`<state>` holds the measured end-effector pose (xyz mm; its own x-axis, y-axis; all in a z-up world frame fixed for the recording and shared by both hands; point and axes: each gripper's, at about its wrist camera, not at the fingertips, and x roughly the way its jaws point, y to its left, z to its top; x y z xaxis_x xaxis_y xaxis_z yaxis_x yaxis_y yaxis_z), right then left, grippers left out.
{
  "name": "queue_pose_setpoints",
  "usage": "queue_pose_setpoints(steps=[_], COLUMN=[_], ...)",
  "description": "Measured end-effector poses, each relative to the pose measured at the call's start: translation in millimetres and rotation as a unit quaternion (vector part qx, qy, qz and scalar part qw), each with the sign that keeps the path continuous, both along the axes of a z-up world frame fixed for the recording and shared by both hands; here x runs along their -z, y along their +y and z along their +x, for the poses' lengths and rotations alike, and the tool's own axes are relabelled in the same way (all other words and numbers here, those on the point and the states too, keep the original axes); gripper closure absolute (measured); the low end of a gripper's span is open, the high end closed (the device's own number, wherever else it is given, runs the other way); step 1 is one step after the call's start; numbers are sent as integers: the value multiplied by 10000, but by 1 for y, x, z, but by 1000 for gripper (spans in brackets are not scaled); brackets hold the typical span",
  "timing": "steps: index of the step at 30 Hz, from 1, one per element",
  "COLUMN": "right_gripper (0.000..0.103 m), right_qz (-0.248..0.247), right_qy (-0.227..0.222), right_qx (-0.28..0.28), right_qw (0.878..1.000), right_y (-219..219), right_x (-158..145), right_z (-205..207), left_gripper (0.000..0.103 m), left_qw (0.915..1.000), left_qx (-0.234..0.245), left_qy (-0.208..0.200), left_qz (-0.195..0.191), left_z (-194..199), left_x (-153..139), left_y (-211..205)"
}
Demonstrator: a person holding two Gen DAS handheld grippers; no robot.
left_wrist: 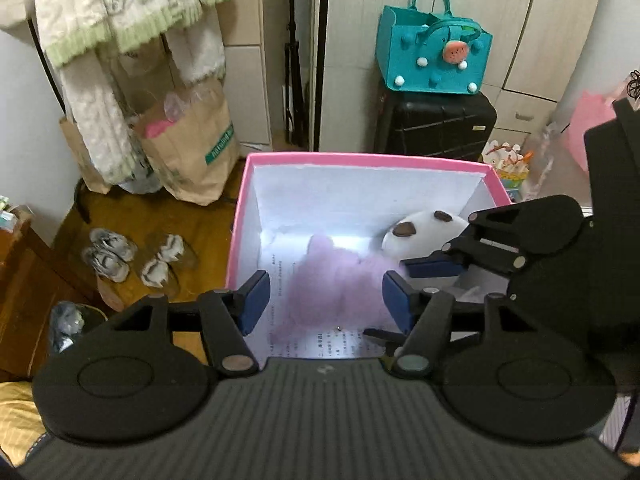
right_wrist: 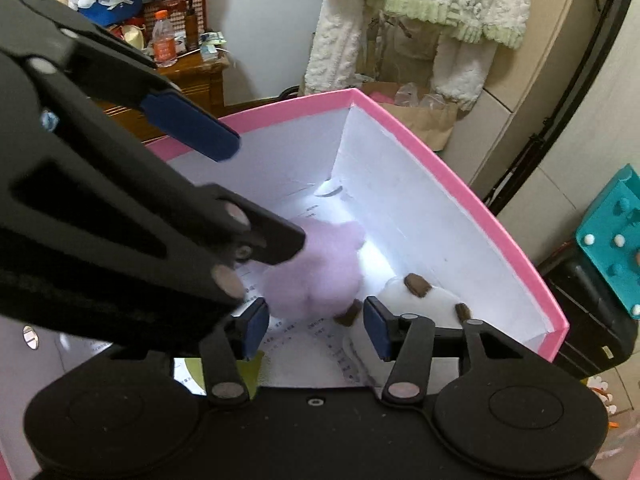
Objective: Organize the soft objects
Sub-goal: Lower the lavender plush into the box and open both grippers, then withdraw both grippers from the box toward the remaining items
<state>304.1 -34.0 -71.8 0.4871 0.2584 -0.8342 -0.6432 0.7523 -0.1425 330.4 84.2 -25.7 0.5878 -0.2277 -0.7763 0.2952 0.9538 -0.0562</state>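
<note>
left gripper (left_wrist: 326, 298) jaws apart over pink box (left_wrist: 360, 158), nothing held, purple plush (left_wrist: 332, 280) on box floor, white plush (left_wrist: 424, 232) beside it, right gripper (right_wrist: 314, 326) also spread, empty

pink box (left_wrist: 362, 159): matt pink card outside, smooth white paper lining, printed sheet on its bottom
purple plush (left_wrist: 332, 284): soft fuzzy cloth, matt
white plush (left_wrist: 420, 229): smooth white fleece with brown cloth patches
left gripper (left_wrist: 326, 295): matt black plastic, ribbed body; blue rubbery-looking pads on the fingers (left_wrist: 254, 300); dull metal pivot pins
right gripper (right_wrist: 312, 328): same matt black plastic
teal bag (left_wrist: 434, 56): felt
suitcase (left_wrist: 436, 126): glossy black hard shell
floor (left_wrist: 160, 216): polished wood
</note>
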Motion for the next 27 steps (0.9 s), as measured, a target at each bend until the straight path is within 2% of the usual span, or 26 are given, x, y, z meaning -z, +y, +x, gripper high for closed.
queue_pose_setpoints(steps=[3,5,9,13,16,24,27], right_gripper=[40,40,40,40,40,40,40], right_qz=[-59,139,391,594,715,887,889], right_qy=[-129,-227,-352,-449,-441,-369,-429], right_qx=[87,243,274,376,365,412,428], right_qw=[9999,9993,9982,9965,9958,9945,9942], right_y=[-4,-11,-22,-35,-44,-61,-69], right_x=[-9,-20,-46,-73,-88,-110,-115], right_z=[-9,-21,-60,-95,-116,-154,-171], left_gripper=[42,41,41,39,37,34,32], left_qw=[10000,9999,9991,9999,9996,9975,9962], left_qx=[-41,-80,-54,64,265,654,829], left_qy=[-45,-50,259,115,115,265,124], left_qz=[-68,-141,-346,-40,-6,86,246], left_z=[-4,-6,-15,-36,-54,-105,-129], left_x=[-8,-12,-23,-39,-53,-80,-89], left_y=[3,7,17,17,18,5,-3])
